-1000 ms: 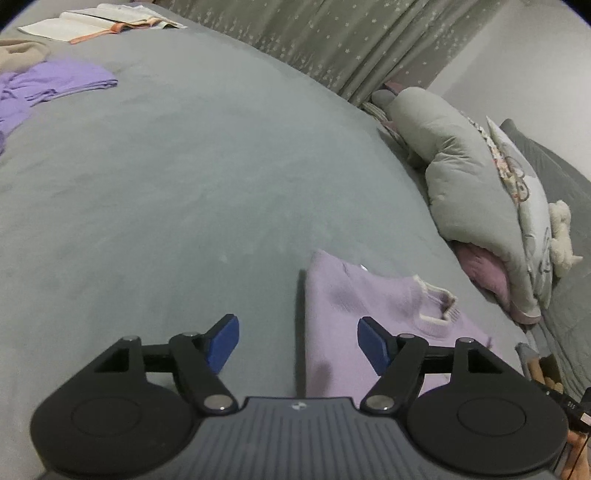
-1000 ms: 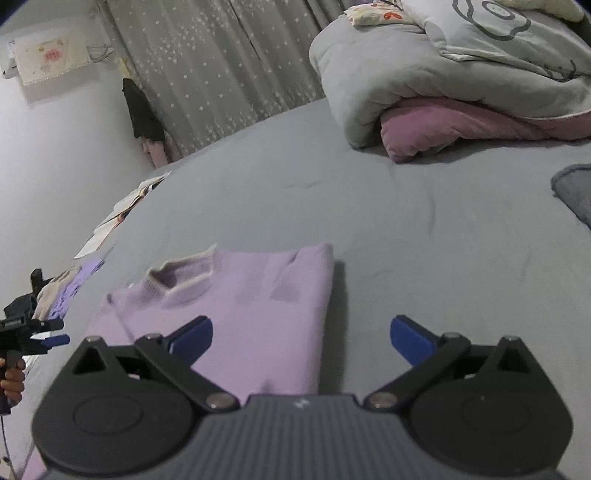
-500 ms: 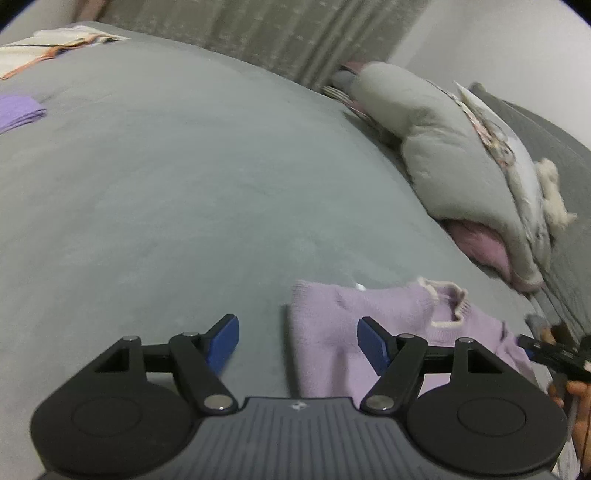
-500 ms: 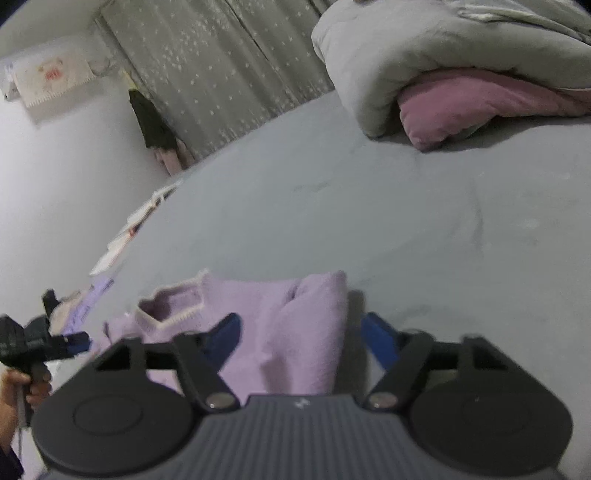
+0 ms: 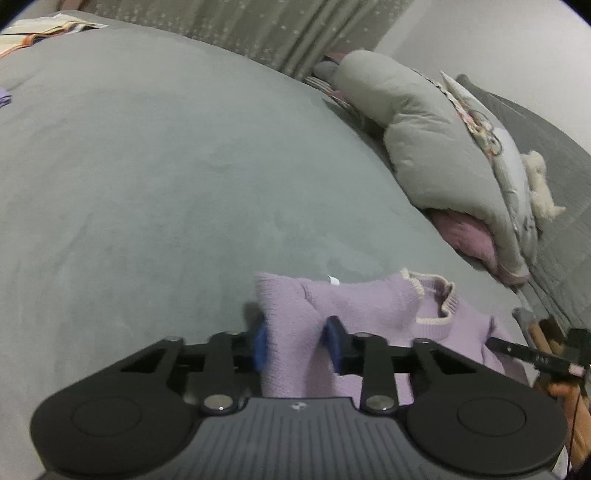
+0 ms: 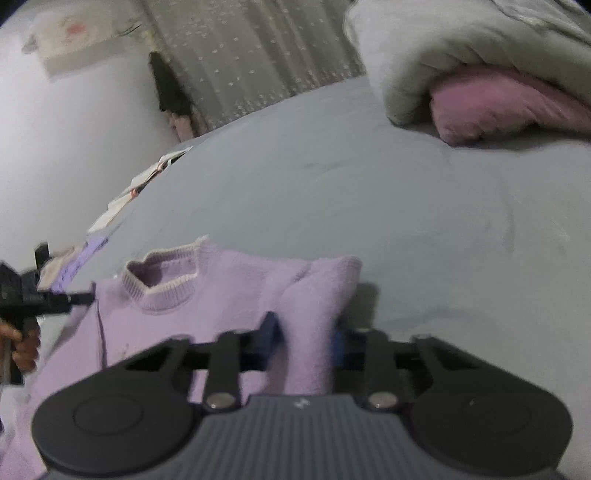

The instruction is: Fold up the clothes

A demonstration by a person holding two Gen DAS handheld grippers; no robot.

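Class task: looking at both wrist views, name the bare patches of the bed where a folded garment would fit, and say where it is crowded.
Free: the wide grey bedspread beyond the lilac sweater, up to the curtain. Crowded: the duvet pile at the right, and papers at the far left corner.

Right wrist view motion-blurred; the lilac sweater's (image 6: pixel 207 325) lower half lies hidden behind the hand-held gripper (image 6: pixel 304 341) body.

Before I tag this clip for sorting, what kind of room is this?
Most likely a bedroom: a wide grey bed, a rolled grey duvet over a pink pillow, and curtains behind.
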